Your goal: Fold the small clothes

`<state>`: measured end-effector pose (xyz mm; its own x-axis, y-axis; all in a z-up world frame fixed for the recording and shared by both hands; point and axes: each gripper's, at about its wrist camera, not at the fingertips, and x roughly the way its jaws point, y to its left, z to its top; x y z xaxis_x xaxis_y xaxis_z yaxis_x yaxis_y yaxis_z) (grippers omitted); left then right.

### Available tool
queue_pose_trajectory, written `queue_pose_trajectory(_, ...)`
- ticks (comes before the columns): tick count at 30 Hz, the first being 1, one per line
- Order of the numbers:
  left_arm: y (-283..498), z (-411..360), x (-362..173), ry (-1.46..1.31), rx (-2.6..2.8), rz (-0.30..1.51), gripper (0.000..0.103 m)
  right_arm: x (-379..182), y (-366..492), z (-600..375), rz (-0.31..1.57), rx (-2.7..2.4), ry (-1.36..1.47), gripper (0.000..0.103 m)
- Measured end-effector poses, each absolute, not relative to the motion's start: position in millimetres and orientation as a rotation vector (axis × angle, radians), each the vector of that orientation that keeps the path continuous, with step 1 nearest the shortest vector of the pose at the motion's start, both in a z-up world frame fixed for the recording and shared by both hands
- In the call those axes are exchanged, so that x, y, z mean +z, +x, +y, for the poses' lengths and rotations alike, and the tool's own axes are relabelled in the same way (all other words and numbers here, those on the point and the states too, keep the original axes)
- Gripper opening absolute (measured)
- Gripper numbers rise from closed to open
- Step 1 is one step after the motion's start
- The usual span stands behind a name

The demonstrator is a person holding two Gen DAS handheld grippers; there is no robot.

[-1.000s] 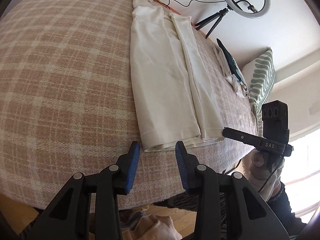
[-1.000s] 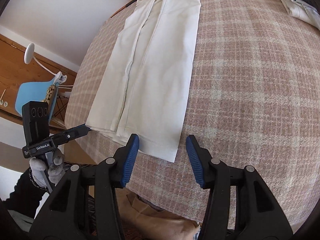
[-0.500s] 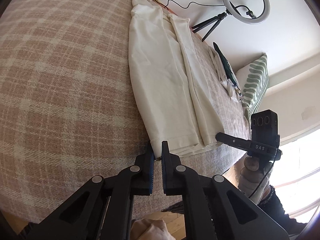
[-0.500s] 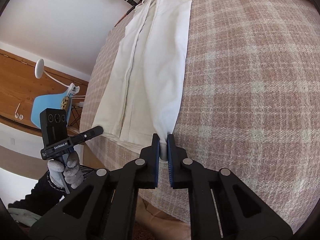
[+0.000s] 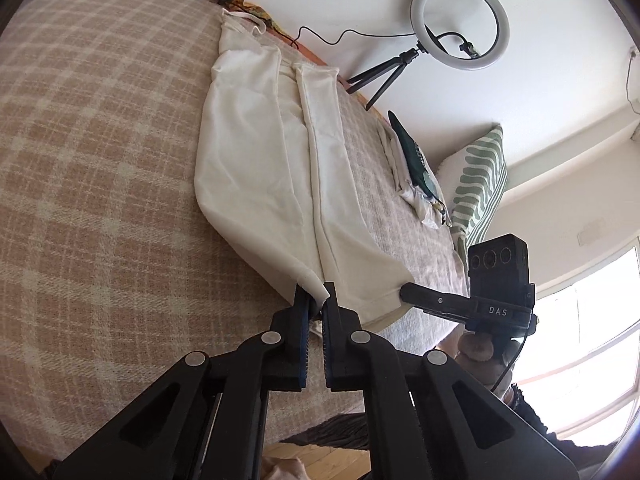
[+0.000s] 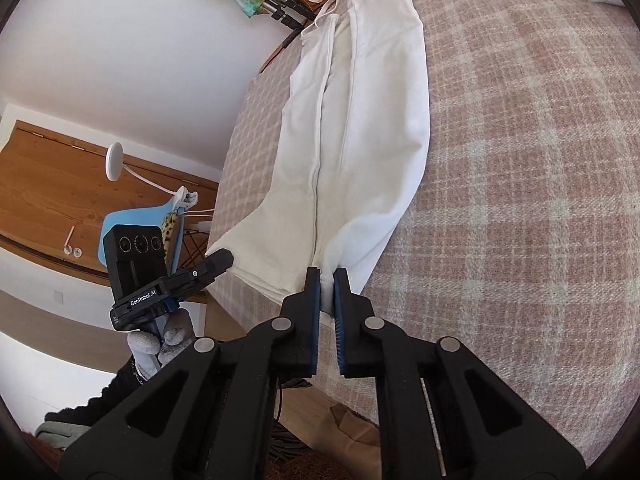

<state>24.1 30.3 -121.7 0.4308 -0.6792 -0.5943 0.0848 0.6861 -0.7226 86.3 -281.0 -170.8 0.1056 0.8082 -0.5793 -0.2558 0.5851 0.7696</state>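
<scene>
The right gripper [image 6: 327, 280] pinches the near corner of the white garment [image 6: 360, 120] lying on the plaid bed [image 6: 520, 160], the left gripper [image 6: 216, 262] at its left corner.

Cream-white strappy garment [image 5: 256, 168], folded lengthwise into a long strip w/ a seam down the middle, lies on pink plaid bedspread [image 5: 92, 184]; straps at far end, near hem corners lifted off the cover, fabric sagging between them
</scene>
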Motion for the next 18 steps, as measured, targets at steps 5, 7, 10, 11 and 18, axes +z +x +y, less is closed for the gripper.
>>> queue_pose_trajectory(5, 50, 39, -114, -0.698, -0.502, 0.995, 0.004, -163, 108, -284, 1.197, 0.817, 0.623, 0.008)
queue_pose_trajectory(7, 60, 42, -113, -0.708, -0.488, 0.99, 0.004, -161, 120, -287, 1.188, 0.805, 0.656, 0.008)
queue_pose_trajectory(10, 76, 47, -112, -0.708, -0.465, 0.987, 0.004, -159, 138, -285, 1.178, 0.771, 0.675, 0.008)
queue_pose_trajectory(11, 82, 48, -113, -0.704, -0.456, 0.988, 0.004, -160, 144, -284, 1.178, 0.76, 0.683, 0.008)
queue_pose_trajectory(18, 120, 53, -124, -0.678, -0.392, 1.013, 0.004, -173, 189, -278, 1.2, 0.666, 0.7, 0.008)
